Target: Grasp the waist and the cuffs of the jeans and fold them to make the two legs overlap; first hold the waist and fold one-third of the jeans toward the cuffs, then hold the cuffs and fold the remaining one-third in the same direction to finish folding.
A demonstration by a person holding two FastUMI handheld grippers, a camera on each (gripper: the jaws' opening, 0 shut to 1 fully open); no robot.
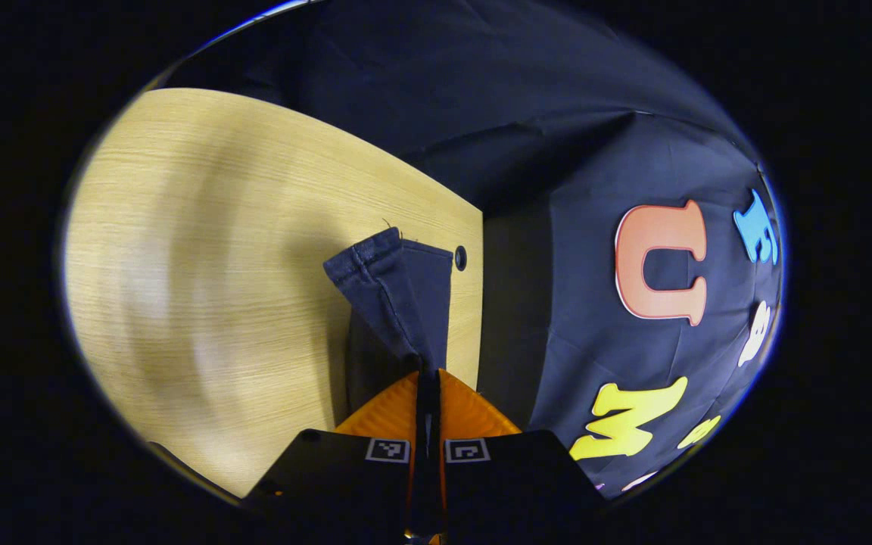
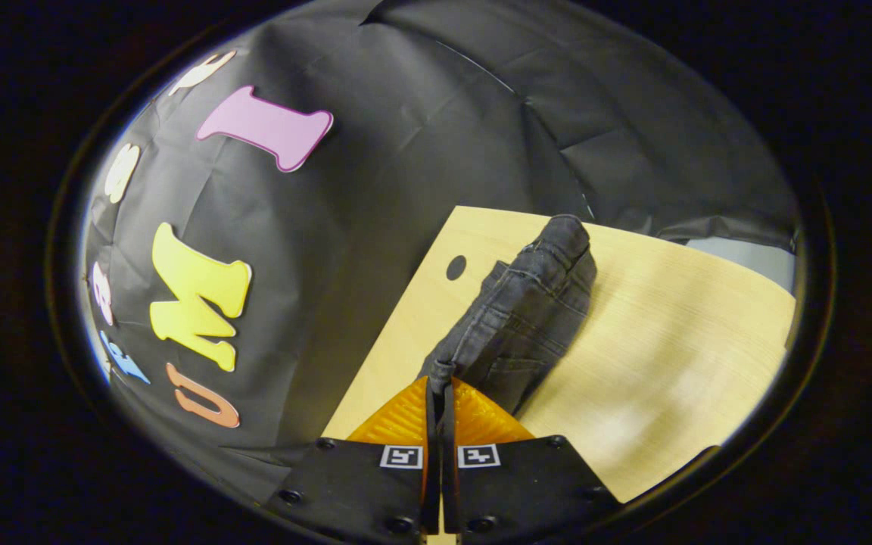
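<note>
Dark jeans lie on a pale wooden table. In the left gripper view the hemmed cuff end rises from the table into my left gripper, which is shut on the cloth. In the right gripper view the waist end of the jeans stretches away over the table, its stitched waistband and pockets showing. My right gripper is shut on the near edge of that waistband. The stretch of the jeans between the two ends is hidden.
The wooden table has a small round hole near its edge beside the cuffs; the same hole lies left of the waist. The table edge runs close along the jeans, with black cloth wall beyond.
</note>
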